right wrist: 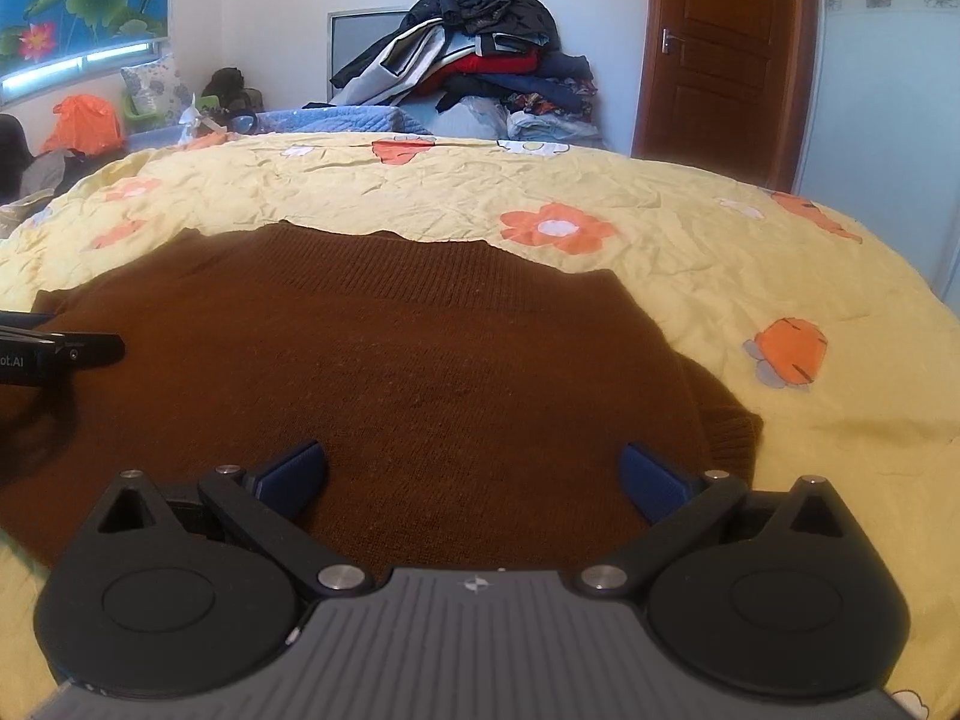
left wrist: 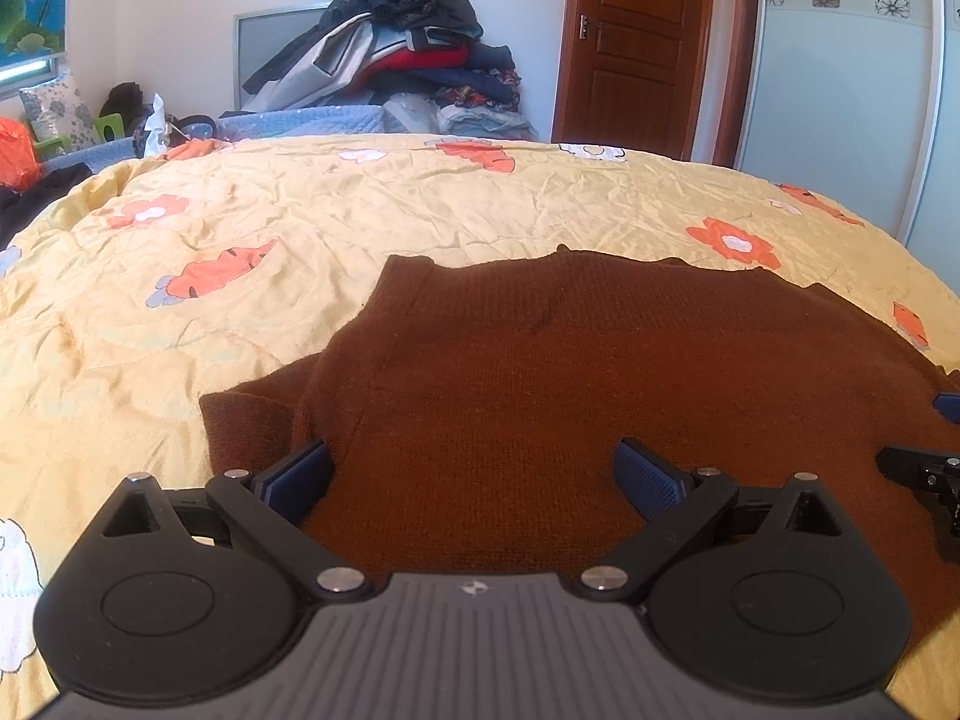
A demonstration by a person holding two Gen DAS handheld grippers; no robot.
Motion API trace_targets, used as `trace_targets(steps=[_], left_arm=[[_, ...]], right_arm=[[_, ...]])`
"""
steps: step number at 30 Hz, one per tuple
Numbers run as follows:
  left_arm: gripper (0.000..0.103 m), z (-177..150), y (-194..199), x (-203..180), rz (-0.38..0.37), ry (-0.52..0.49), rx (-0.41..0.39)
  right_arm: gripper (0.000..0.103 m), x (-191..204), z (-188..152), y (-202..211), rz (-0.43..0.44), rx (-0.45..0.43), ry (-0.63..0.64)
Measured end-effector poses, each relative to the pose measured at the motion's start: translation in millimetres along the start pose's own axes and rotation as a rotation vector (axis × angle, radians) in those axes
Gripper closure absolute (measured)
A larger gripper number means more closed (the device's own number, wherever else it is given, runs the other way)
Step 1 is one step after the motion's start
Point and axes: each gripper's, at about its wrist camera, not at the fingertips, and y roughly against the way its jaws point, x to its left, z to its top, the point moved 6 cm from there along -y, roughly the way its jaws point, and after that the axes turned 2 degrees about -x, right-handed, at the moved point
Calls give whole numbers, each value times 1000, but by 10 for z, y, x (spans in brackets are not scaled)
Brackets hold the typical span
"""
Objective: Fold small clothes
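A brown knit sweater [left wrist: 570, 360] lies flat on a yellow flowered bedspread [left wrist: 240, 252], with a sleeve sticking out at its left. My left gripper [left wrist: 474, 474] is open and empty, low over the sweater's near left part. The right gripper's tip [left wrist: 924, 468] shows at the right edge. In the right wrist view the sweater [right wrist: 390, 360] fills the middle, its ribbed hem toward the far side. My right gripper [right wrist: 474, 474] is open and empty over the sweater's near right part. The left gripper [right wrist: 60, 354] shows at the left edge.
A heap of clothes [left wrist: 408, 54] is piled beyond the bed's far edge. A brown wooden door [left wrist: 636, 42] stands at the back right, beside a white wardrobe [left wrist: 840, 90]. Clutter and an orange bag [right wrist: 81, 123] lie at the far left.
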Motion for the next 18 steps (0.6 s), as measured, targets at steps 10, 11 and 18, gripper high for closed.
trace_targets(steps=[10,11,18], left_arm=[[1,-341,847,541,-41,461,-16],[1,-434,896,623,-71,546,10],[9,-476,851,800,-228,838,40]], right_arm=[[0,13,-16,41,-1,-6,-10],[0,12,-15,39,-1,-6,-11],[0,10,-16,44,0,-7,-13]])
